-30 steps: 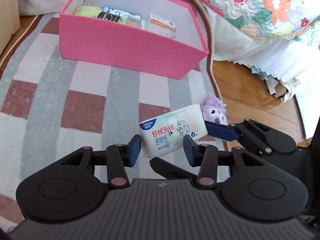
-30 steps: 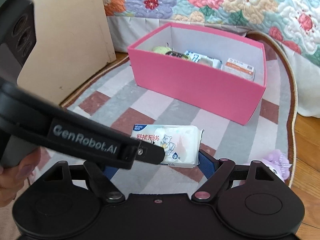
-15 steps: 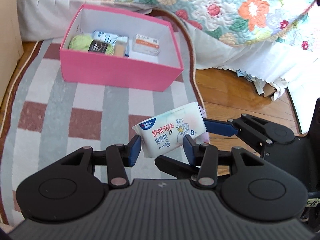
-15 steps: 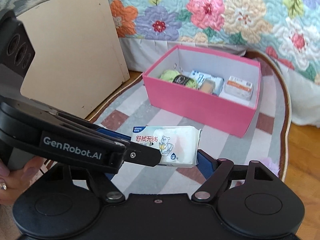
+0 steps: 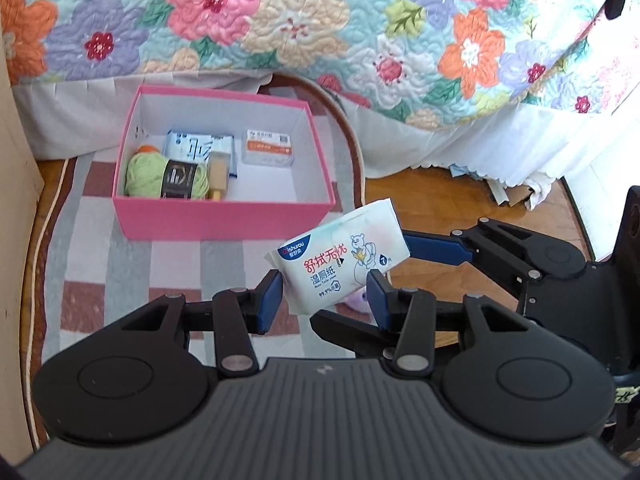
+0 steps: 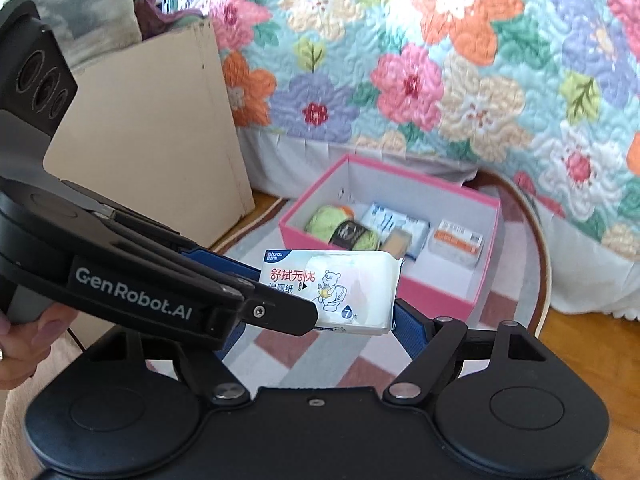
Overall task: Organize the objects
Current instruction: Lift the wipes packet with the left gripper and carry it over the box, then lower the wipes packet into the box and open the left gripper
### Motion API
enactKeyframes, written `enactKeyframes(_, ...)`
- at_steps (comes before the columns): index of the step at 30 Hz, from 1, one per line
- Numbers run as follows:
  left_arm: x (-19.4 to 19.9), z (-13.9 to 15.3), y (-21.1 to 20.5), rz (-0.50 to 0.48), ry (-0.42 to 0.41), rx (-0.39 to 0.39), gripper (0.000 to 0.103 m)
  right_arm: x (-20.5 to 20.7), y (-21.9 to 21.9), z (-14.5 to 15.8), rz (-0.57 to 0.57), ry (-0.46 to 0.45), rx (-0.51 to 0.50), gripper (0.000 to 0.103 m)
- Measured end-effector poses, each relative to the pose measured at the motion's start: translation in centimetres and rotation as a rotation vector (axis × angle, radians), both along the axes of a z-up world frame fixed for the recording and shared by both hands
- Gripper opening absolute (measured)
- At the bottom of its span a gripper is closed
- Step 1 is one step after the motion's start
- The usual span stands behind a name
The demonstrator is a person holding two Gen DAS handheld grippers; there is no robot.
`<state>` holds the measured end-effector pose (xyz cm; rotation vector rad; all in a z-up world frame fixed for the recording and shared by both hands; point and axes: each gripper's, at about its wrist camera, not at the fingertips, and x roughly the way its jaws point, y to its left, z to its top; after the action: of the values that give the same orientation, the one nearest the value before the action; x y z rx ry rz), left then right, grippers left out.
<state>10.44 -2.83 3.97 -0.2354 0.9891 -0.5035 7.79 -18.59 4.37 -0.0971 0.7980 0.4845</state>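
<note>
Two handheld black grippers with blue pads meet on one white pack of wet wipes [image 5: 338, 258], lifted in the air above the striped rug [image 5: 92, 248]. The left gripper [image 5: 325, 294] clamps the pack's lower end between both pads. The right gripper [image 6: 320, 312] comes in from the side – one blue finger [image 5: 436, 249] lies against the pack's right end, and in the right wrist view its other finger is hidden behind the left gripper's body, so whether it truly squeezes the pack cannot be told. A person's hand [image 6: 24, 344] grips the left tool's handle at the edge of the right wrist view.

The pack is tilted, printed with red characters and a small bear. It hangs just in front of the pink box [image 5: 224, 216], near that box's front right corner – outside it, not touching.

Inside the pink box lie a ball of green yarn [image 5: 148, 172] with a dark label, a blue and white packet [image 5: 198, 148], a small tan block [image 5: 219, 168] and a clear packet with an orange label [image 5: 269, 148]. Behind the box hangs a floral quilt [image 5: 320, 20]. To the box's right is bare wooden floor [image 5: 440, 196]; a purple plush toy [image 5: 358, 300] peeks out beneath the pack.
</note>
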Motion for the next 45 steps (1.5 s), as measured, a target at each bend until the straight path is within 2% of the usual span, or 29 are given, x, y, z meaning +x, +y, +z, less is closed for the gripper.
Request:
enactKeyframes(10, 5.1, 0.6, -0.4, 0.045, -0.016, 0.007, 0.044, 3.9, -0.6, 0.7, -0.024, -0.038, 0.023, 0.083)
enactKeyframes(12, 6.4, 0.1, -0.5, 0.067, -0.030, 0.033, 0.044, 4.9, -0.5, 0.3, -0.016, -0.035, 0.016, 0.078)
enactKeyframes(13, 7.0, -0.4, -0.6, 0.073, -0.047, 0.048, 0.044, 5.6, -0.5, -0.1, -0.009, -0.034, 0.008, 0.072)
enactKeyframes(15, 8.3, -1.9, -0.5, 0.082, -0.031, 0.022, 0.044, 6.6, -0.8, -1.3, -0.022, -0.022, 0.015, 0.068)
enactKeyframes(20, 12.3, -6.6, 0.0, 0.118, 0.039, -0.024, 0.044, 9.8, -1.5, -5.1, -0.071, 0.044, 0.023, 0.049)
enactKeyframes(23, 15.4, -9.2, 0.2, 0.140, 0.078, -0.079, 0.044, 12.4, -1.8, -7.1, -0.088, 0.072, -0.014, 0.041)
enactKeyframes(27, 18.9, -12.6, -0.1, 0.169, 0.128, -0.171, 0.043, 15.7, -2.8, -8.9, -0.138, 0.104, -0.037, 0.040)
enactKeyframes(30, 20.5, -14.6, -0.5, 0.188, 0.161, -0.188, 0.042, 17.5, -2.8, -10.3, -0.145, 0.126, -0.068, 0.040)
enactKeyframes(35, 22.4, -16.4, -1.8, 0.190, 0.148, -0.144, 0.042, 19.8, -2.4, -12.8, -0.143, 0.151, -0.154, 0.040)
enactKeyframes(42, 24.3, -18.9, -2.8, 0.201, 0.164, -0.094, 0.041, 22.2, -2.4, -15.7, -0.143, 0.167, -0.185, 0.039)
enactKeyframes(45, 24.7, -19.1, -3.4, 0.193, 0.120, -0.063, 0.040, 23.0, -2.1, -16.8, -0.148, 0.171, -0.224, 0.039)
